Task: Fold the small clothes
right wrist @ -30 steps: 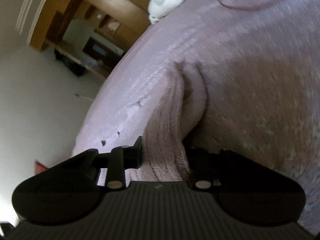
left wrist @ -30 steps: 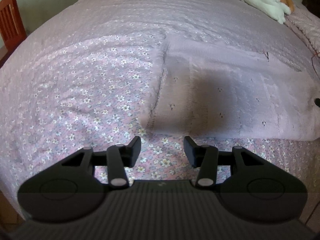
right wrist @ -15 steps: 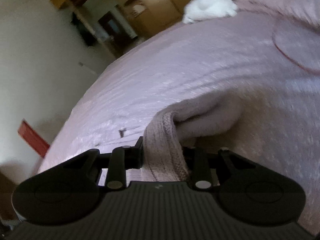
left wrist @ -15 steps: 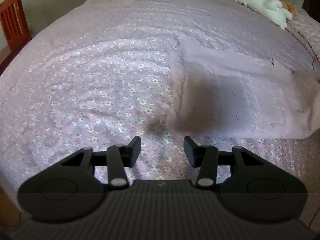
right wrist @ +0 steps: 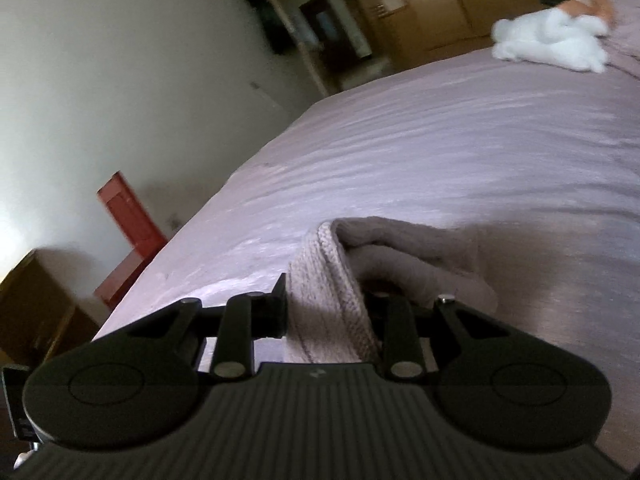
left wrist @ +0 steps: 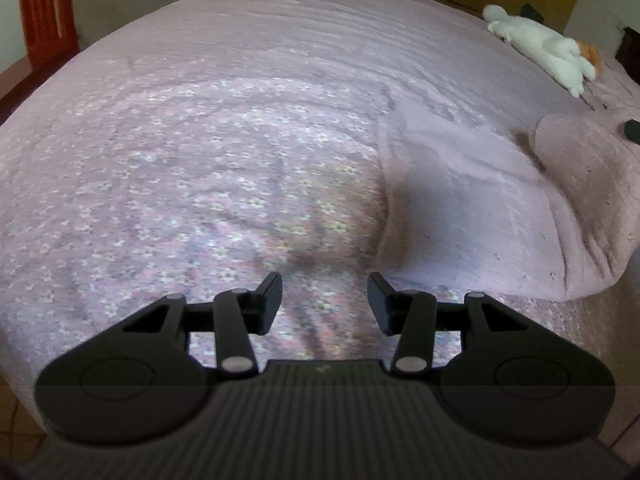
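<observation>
A wide bed (left wrist: 240,120) fills the frame, its floral pink bedspread (left wrist: 180,208) spread flat. At right lies a pink knitted garment (left wrist: 480,208), its right edge lifted and curled over. Upper right, a white plush toy (left wrist: 540,46) rests on the cover.
</observation>
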Motion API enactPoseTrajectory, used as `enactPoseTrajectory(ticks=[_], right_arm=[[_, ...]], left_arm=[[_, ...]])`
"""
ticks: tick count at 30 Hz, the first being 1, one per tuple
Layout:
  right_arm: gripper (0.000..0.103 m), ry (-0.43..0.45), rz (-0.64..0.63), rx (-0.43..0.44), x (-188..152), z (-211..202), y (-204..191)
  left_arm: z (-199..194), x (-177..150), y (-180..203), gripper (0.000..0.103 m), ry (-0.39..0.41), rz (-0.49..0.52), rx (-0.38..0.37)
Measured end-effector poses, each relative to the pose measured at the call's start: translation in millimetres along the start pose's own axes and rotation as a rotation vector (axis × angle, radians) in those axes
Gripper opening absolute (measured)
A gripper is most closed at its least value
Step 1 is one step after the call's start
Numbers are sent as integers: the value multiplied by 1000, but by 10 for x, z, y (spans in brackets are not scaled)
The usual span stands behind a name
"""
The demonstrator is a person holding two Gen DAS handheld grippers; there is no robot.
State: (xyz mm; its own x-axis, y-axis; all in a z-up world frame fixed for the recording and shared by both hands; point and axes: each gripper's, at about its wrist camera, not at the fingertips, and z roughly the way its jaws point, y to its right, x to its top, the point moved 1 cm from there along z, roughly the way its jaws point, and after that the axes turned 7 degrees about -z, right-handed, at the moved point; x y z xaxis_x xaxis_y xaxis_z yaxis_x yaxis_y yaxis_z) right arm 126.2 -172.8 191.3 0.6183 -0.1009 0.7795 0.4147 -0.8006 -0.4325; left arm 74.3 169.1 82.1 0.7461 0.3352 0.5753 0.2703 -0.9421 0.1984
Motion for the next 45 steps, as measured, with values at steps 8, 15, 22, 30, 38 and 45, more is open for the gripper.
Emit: enactPoseTrajectory(ticks=[8, 15, 22, 30, 38, 45], right_arm=[[29, -140, -32, 100, -163, 749, -534], [36, -294, -144, 65, -575, 1314, -854], [65, -238, -145, 135, -758, 1156, -1064], [67, -115, -19, 121, -693, 607, -834], [73, -15, 16, -92, -679, 143, -294], [73, -39, 50, -173, -873, 254, 6]], left_arm=[[-28, 40, -239, 49, 8, -54, -6], [-8, 35, -426, 49, 6, -67, -23], [-12, 215, -300, 49, 22, -11, -74], [-67, 471, 303, 49, 89, 128, -162], [369, 504, 1174, 49, 63, 348, -150], [869, 545, 1559, 49, 55, 409, -113]])
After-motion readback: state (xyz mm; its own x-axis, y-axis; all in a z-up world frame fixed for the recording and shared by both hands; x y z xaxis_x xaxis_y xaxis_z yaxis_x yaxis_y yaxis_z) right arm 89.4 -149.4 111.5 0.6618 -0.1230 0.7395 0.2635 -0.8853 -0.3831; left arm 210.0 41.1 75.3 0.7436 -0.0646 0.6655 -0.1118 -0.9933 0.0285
